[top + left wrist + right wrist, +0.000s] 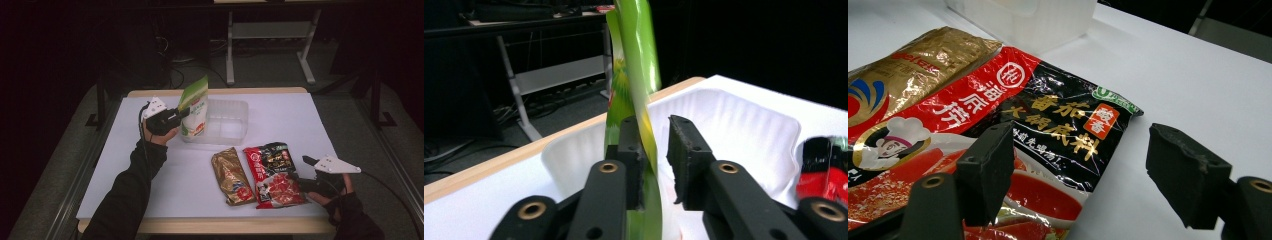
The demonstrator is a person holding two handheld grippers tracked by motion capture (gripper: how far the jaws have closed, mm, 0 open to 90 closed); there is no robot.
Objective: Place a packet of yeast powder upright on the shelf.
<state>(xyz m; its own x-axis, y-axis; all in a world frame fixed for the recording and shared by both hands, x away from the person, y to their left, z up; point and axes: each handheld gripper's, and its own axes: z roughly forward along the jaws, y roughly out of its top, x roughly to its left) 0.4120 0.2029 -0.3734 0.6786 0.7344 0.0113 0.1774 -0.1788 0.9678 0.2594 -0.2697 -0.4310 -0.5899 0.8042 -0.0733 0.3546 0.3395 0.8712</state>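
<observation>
Green-and-white pouch (195,111) standing upright at the left end of the clear plastic tray (235,117), long axis near vertical, green top edge tipped up and slightly to the right, white lower part down inside the tray. Left gripper (181,114) level at the pouch's left side, mid-height, jaws reaching toward it from the left. Seen from the left gripper view: pouch (636,75) edge-on, a thin green sheet rising between the two black jaws, lying against the left pad, a clear gap to the right pad (684,150); grip loosened, jaws parted, no clamp on the film. Same view giving the ribbed white inner wall of the tray (744,125) behind the pouch and a corner of the red packet (824,170) at far right.

Right gripper (295,177) low at the near right of the white table (150,180), at the edge of the red-and-black soup-base packet (275,175); gold packet (232,176) just beside it on the left. From the right gripper view: jaws spread wide, left jaw over the packet's (1048,125) printed face, right jaw over bare table, nothing pinched; packet flat, long axis running away toward the tray, Chinese lettering legible here, gold packet (913,75) overlapped along its edge.
</observation>
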